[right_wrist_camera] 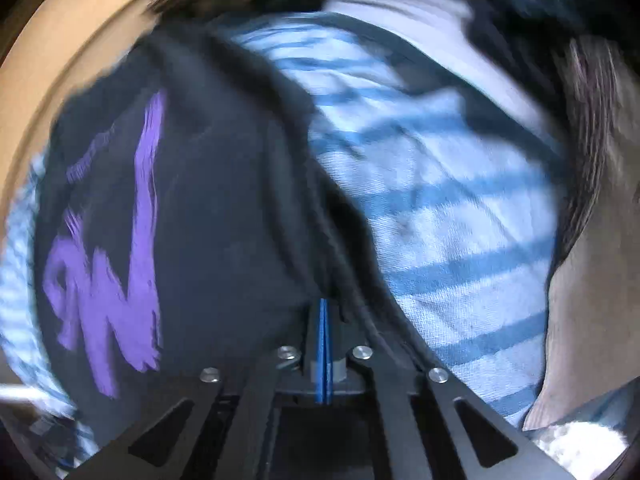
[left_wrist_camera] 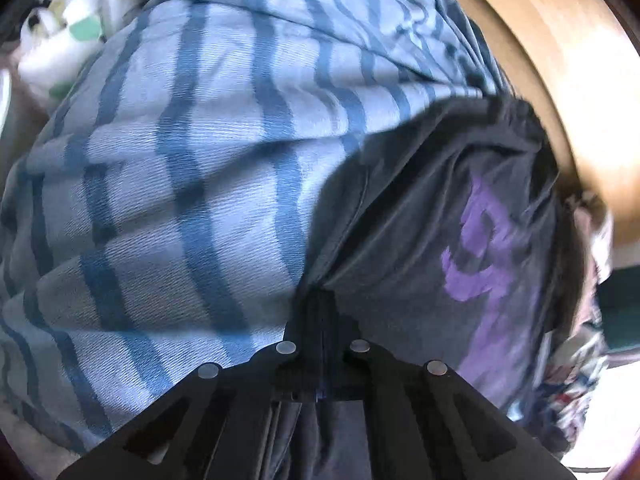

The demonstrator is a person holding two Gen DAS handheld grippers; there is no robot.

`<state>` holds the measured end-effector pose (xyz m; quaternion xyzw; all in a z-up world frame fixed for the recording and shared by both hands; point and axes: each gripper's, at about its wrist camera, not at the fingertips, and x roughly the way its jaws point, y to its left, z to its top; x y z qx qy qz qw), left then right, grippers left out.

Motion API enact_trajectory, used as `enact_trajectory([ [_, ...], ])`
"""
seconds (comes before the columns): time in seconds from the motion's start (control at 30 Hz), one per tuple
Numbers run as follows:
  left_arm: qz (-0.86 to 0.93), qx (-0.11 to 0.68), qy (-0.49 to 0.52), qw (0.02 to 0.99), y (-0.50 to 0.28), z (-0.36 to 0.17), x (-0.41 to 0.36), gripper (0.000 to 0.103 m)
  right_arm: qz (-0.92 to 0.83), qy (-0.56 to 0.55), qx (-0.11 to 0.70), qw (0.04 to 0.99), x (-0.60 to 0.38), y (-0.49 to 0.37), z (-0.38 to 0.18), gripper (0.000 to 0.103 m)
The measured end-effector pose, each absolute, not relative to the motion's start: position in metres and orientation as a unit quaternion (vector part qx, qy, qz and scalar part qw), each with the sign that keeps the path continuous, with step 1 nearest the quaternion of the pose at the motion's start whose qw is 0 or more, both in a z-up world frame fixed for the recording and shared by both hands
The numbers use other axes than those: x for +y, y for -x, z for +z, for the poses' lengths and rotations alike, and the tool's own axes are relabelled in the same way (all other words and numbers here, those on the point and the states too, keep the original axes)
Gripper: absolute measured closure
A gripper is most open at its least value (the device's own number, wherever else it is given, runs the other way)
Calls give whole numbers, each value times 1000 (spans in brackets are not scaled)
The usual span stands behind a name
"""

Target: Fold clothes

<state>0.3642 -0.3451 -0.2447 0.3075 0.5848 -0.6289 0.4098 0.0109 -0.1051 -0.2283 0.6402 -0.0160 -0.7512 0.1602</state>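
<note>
A dark grey garment with a purple print [left_wrist_camera: 472,240] hangs bunched from my left gripper [left_wrist_camera: 322,300], which is shut on its edge. The same dark garment [right_wrist_camera: 200,208] fills the left of the right wrist view, purple print facing me. My right gripper [right_wrist_camera: 325,304] is shut on its edge too, blue pads pressed together. Both views are blurred by motion.
A light blue cloth with dark blue check stripes [left_wrist_camera: 180,168] lies under the garment, and it also shows in the right wrist view [right_wrist_camera: 448,208]. A tan wooden surface [left_wrist_camera: 560,80] curves behind. White and green clutter [left_wrist_camera: 68,40] sits at far left.
</note>
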Motion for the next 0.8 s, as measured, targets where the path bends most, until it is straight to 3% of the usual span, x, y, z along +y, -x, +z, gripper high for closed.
enact_trajectory([
  [0.07, -626, 601, -293, 402, -372, -236, -342, 101, -745, -644, -20, 171, -108, -12, -221, 94],
  [0.17, -624, 602, -287, 406, -383, -222, -348, 97, -730, -638, -18, 244, -135, -35, -205, 68],
  [0.5, -650, 572, -317, 388, -373, -217, -385, 96, -666, -619, 72, 410, -241, -111, -196, 65],
  [0.53, -657, 565, -316, 385, -371, -214, -387, 93, -667, -615, 77, 414, -247, -109, -195, 61],
  [0.6, -676, 557, -304, 375, -360, -210, -397, 66, -668, -607, 87, 422, -259, -106, -193, 59],
  [0.63, -687, 554, -293, 368, -353, -209, -404, 46, -669, -602, 92, 426, -266, -105, -192, 59],
  [0.8, -715, 525, -283, 366, -332, -205, -415, 44, -678, -591, 100, 426, -274, -91, -188, 56],
])
